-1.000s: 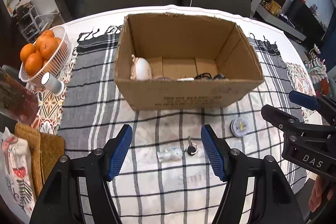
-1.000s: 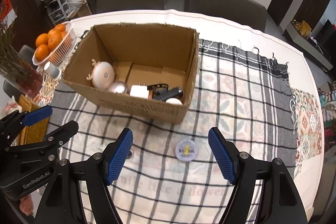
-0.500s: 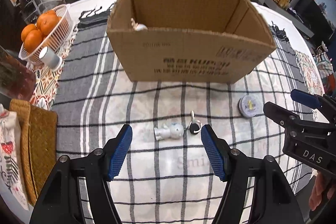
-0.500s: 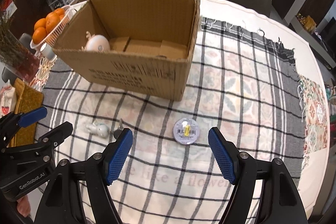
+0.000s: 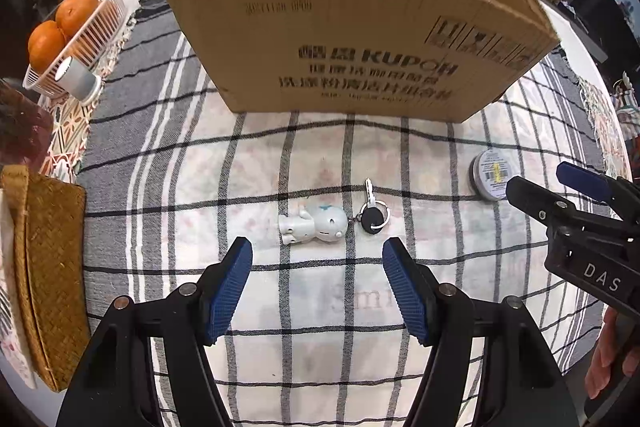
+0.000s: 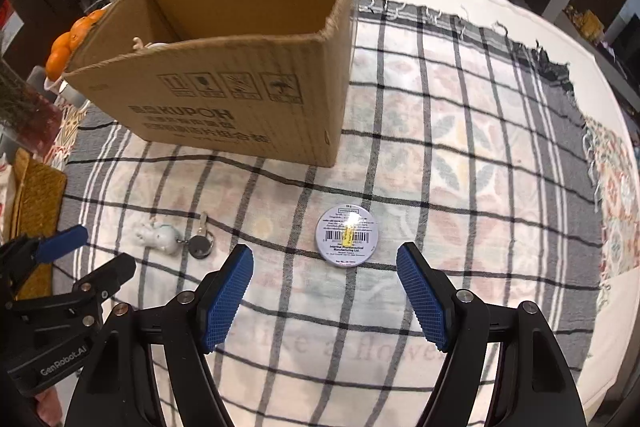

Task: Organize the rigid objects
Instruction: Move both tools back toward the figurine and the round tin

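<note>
- Left gripper (image 5: pixel 316 281): jaws spread wide, holding nothing, low over the checked cloth (image 5: pixel 256 155), with the white figurine (image 5: pixel 314 225) just ahead of the gap.
- Figurine lies on its side, joined by a short link to a key ring (image 5: pixel 374 215) with a black fob and key. Risk: pinching the figurine alone leaves the key dangling; it could swing and catch the rim of the cardboard box (image 5: pixel 352 39).
- Right gripper (image 6: pixel 324 291): likewise wide open and empty, with the round tin (image 6: pixel 346 243) lying flat just ahead of the gap.
- Tin is low and flat on soft cloth. Risk: pads closing too high would slide over the rim, or bunch the fabric.
- Both grippers are near each other above the worktop; simultaneous lifts toward the box could clash.
- Box wall stands tall; a low carry would hit it.
</note>
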`<state>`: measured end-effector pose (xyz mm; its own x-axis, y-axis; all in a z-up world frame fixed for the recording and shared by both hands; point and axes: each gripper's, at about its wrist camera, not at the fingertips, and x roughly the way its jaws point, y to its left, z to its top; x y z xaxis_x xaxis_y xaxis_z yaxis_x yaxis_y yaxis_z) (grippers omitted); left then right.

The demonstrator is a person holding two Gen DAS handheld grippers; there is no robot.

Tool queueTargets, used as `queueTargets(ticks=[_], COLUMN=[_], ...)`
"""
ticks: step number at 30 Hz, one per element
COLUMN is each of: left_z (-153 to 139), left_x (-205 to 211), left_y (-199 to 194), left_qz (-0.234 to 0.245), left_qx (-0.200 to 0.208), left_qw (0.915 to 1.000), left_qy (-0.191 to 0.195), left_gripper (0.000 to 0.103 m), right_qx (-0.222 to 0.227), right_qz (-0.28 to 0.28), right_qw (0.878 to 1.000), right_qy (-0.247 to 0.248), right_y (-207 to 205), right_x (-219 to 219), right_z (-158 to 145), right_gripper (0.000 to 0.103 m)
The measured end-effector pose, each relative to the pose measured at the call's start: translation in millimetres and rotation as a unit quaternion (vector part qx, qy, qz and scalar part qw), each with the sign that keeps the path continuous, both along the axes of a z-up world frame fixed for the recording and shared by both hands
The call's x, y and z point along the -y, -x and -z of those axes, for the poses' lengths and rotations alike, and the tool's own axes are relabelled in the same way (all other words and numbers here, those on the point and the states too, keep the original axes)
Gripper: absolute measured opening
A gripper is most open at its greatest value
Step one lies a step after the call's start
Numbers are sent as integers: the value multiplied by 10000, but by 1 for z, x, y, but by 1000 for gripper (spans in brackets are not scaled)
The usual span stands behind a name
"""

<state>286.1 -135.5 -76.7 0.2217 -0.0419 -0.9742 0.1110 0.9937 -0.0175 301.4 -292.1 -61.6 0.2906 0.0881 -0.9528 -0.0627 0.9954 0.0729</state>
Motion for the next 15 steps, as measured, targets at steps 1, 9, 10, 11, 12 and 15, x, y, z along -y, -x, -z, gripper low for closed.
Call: queueTargets(ticks=[1,9,10,11,12,15], left_z=[2,25,28,31,33,40], left_x=[1,2,2,2,2,2], left_y=[0,-6,-7,-9,-10,-15], left_qz=[-7,-54,-69,-90,-100,-134], left_qx=[-24,-238,-268,-305,-331,-397], left_qw=[10000,9997,9996,9995,9994,9991], left_qy=[-7,-82,-79,-79,-83,-97], left_gripper=[67,66,66,66,66,65], right_qx=[-25,-240,-271,-291,-304,-352], right_qz=[8,68,74,85,93,128], right_qw=[10000,9997,9996,9995,9995,9993], right_qy=[-32,0,5,12,22,54], right_y=[-1,-8,-10,-11,-12,-16], right_x=[0,3,3,4,4,5], right_z=[3,27,30,32,34,41], right_gripper=[75,75,75,75,75,75])
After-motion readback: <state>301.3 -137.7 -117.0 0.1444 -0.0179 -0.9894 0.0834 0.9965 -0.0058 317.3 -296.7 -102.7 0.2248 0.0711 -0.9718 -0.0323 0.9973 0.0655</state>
